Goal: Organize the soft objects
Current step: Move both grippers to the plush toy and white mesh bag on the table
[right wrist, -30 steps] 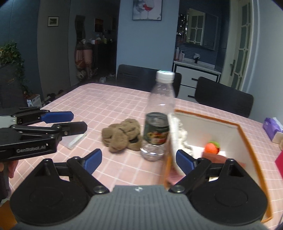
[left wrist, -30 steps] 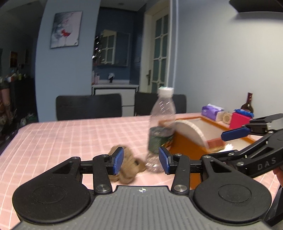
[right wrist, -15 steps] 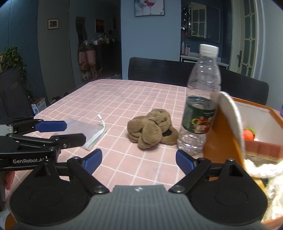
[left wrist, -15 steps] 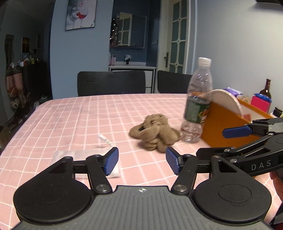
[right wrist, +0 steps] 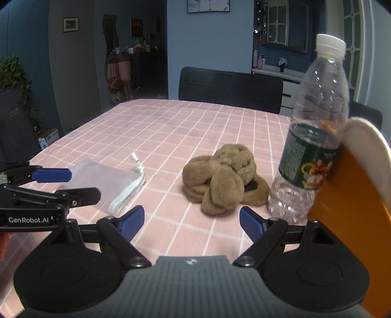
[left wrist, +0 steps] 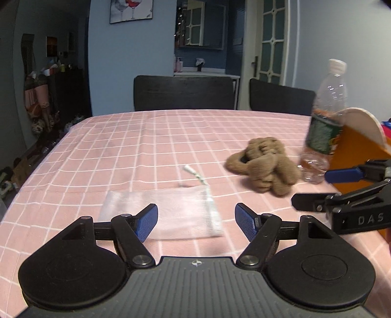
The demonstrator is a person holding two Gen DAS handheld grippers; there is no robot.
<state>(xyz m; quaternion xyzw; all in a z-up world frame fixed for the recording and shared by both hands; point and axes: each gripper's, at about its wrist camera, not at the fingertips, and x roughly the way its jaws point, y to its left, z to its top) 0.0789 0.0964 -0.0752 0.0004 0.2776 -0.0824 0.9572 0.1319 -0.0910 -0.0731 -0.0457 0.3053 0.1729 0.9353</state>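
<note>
Dim blue walls (left wrist: 117, 49), dark chairs (left wrist: 183, 93) behind a pink-checked table (left wrist: 146, 146) — a wineglass picture (left wrist: 132, 11) above.

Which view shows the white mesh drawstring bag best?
The left wrist view: the mesh bag lies flat, nearly whole, ahead of the open left gripper. In the right wrist view the left gripper's fingers cover part of it.

The left tongs (left wrist: 195, 221) gaped over a white mesh pouch (left wrist: 168, 211) on the table (left wrist: 127, 151); a brown plush toy (left wrist: 265, 164) lay toward two o'clock.
</note>
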